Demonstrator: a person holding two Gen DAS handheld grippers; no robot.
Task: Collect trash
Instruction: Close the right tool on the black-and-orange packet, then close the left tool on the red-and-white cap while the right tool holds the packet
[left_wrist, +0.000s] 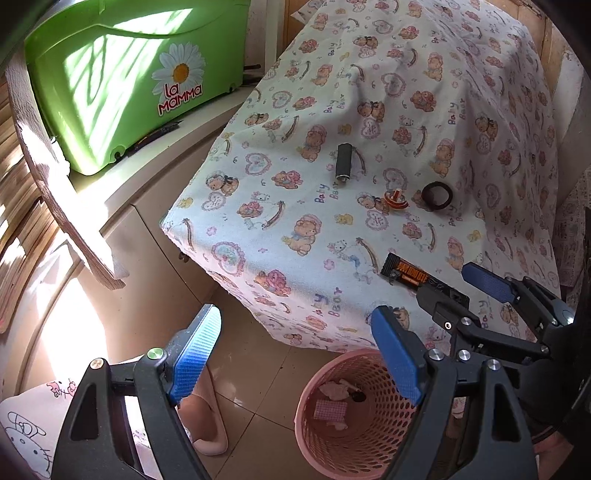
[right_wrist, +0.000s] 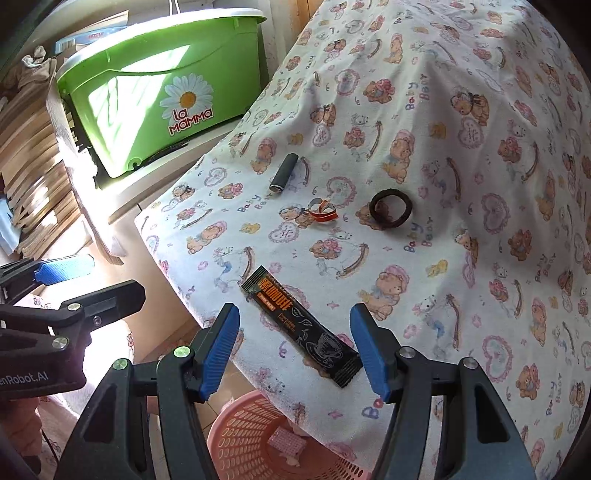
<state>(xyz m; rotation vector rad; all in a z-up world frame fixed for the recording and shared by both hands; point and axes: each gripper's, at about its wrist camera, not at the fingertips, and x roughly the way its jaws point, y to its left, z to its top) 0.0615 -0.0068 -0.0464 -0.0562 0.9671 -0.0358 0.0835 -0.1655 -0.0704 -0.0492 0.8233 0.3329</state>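
Right wrist view shows your right tool (right_wrist: 295, 347) spread wide, straddling the black sachet (right_wrist: 301, 326) lying near the tabletop (right_wrist: 461, 295) edge. Lower straight down, keep the sachet centred between both pads, then close across its narrow width. Your left tool (left_wrist: 295, 354) hangs wide and empty above the pink basket (left_wrist: 354, 413) below. Farther off wait the dark tube (right_wrist: 283, 172), orange wrapper (right_wrist: 323, 211) and black ring (right_wrist: 390, 208).
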